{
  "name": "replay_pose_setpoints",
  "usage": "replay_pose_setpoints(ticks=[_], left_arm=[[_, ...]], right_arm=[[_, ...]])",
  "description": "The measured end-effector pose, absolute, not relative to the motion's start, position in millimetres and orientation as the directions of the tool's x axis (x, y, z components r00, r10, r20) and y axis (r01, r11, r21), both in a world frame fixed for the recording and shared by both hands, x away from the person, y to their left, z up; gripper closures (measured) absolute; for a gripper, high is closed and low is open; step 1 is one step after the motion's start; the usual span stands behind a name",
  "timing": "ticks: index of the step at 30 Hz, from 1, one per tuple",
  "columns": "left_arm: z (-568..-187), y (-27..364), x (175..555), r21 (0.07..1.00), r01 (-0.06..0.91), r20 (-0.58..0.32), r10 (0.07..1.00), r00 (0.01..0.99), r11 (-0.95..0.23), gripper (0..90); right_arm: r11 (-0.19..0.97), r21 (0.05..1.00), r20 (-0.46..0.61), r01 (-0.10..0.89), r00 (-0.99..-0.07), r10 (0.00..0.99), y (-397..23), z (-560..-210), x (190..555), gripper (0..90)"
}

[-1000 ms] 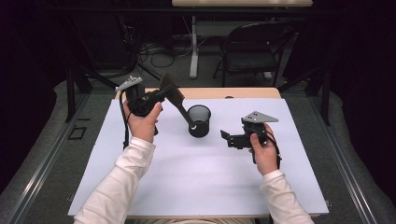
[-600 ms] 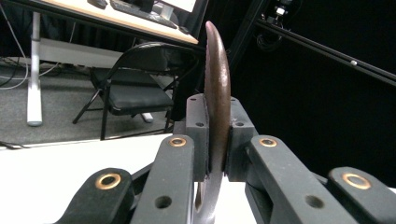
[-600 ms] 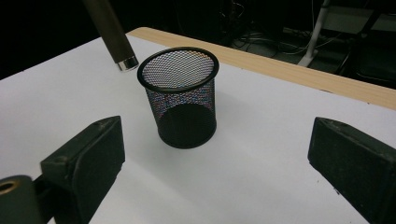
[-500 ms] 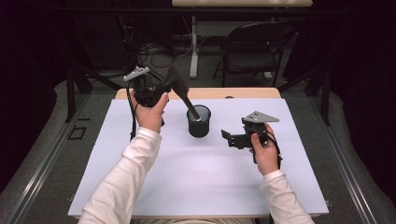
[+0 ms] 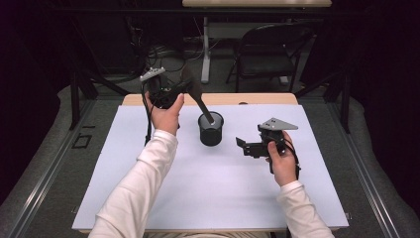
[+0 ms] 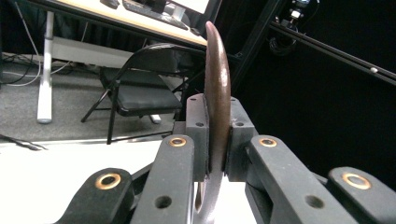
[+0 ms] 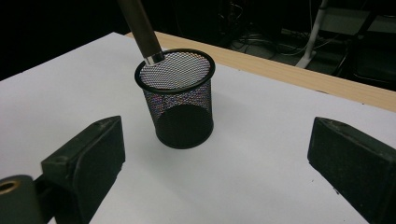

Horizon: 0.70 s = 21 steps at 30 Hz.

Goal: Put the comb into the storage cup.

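Left claw point(image 5: 174, 94): jaws clamped on the broad curved head of a dark brown spatula-like utensil point(image 5: 194, 94), pads pressing both faces, seen edge-on in the left gripper view point(image 6: 217, 93). Utensil slants down from the claw; its handle tip sits at the rim of a black wire-mesh cup point(image 5: 211, 130), just inside it. Cup stands upright near the far edge of the white worktop point(image 5: 198, 198), about midway along. Right claw point(image 5: 241, 146): jaws wide apart, holding nothing, near the cup on its right, facing it.
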<state>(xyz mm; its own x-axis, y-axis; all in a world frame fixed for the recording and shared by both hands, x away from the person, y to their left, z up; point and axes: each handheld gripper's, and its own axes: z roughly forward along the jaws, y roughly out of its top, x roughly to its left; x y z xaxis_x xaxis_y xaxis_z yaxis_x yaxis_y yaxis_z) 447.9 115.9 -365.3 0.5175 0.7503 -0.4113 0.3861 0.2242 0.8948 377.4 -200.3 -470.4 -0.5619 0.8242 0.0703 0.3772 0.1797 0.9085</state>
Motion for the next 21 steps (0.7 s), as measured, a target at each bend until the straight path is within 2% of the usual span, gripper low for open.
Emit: replay_pose_setpoints(ticks=[21], left_arm=[[-380, 112, 465, 0.875, 0.413, -0.435, 0.785, 0.441, 0.253, 84.1]], right_arm=[[0.179, 0.909, 0.071, 0.377, -0.563, 0.824, -201, -470, 377, 4.0]])
